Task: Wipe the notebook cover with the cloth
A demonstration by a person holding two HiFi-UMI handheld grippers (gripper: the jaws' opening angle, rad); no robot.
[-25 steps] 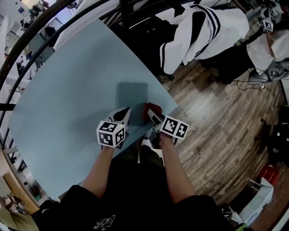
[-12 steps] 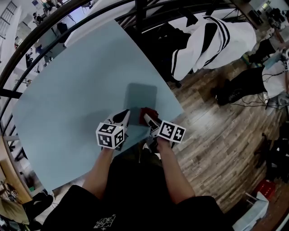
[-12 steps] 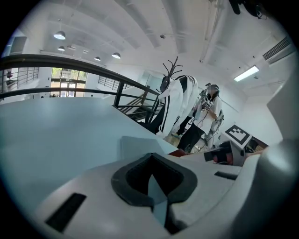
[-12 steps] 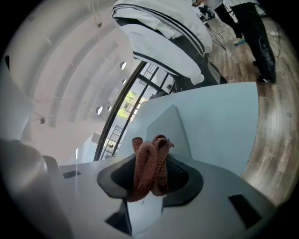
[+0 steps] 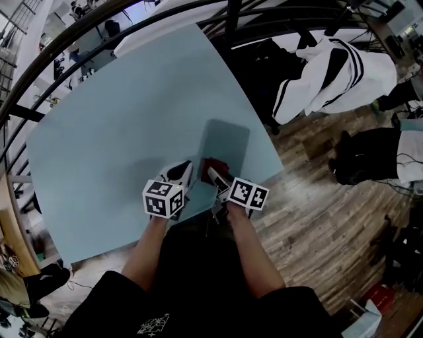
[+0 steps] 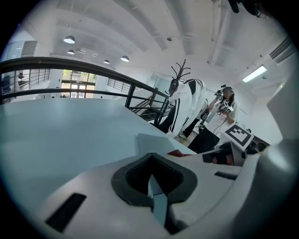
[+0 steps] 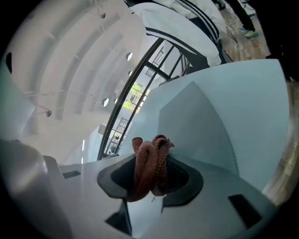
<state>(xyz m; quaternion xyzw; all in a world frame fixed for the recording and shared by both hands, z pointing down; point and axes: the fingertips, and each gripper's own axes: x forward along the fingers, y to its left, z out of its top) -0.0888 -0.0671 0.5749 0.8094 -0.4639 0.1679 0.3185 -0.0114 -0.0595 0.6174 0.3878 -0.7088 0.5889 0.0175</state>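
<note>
A grey-blue notebook [image 5: 225, 144] lies flat near the right front corner of the pale blue table [image 5: 119, 112]; it also shows as a slab [image 7: 196, 126] in the right gripper view and as a corner [image 6: 156, 142] in the left gripper view. My right gripper [image 5: 211, 170] is shut on a bunched red-brown cloth [image 7: 149, 168], held at the notebook's near edge, where the cloth [image 5: 213, 165] shows red. My left gripper [image 5: 183, 173] is shut with nothing in it, just left of the notebook's near corner.
The table's right edge [image 5: 264, 138] runs close beside the notebook, with wooden floor [image 5: 317, 218] beyond. A black railing [image 5: 228, 13] and white striped garments [image 5: 337, 72] stand past the far corner. A person [image 6: 226, 107] holding a marker cube stands in the background.
Both grippers have stayed near the notebook's near edge. The head camera has shifted, so the table and notebook now sit a little more to the right in view.
</note>
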